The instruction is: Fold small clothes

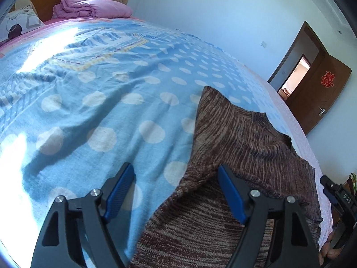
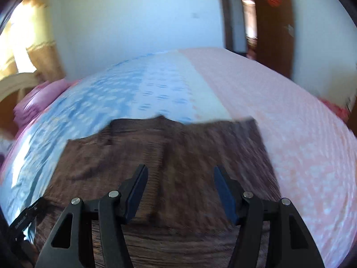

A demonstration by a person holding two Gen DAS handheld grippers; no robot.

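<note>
A brown striped knit garment [image 1: 245, 145] lies flat on the bed, partly folded, with one layer lying over another. My left gripper [image 1: 176, 175] is open just above the garment's left edge. The cloth edge and the blue blanket show between its blue pads [image 1: 121, 187], and neither pad presses on anything. In the blurred right wrist view the same garment [image 2: 178, 147] spreads out below my right gripper [image 2: 180, 175]. That gripper is open over the cloth with nothing gripped.
A blue blanket with white dots [image 1: 100, 111] covers the bed beside a pink bedspread [image 2: 301, 134]. A folded pink quilt [image 1: 89, 5] and a pillow [image 1: 20, 22] lie by the headboard. A brown door [image 1: 316, 93] stands open at the right.
</note>
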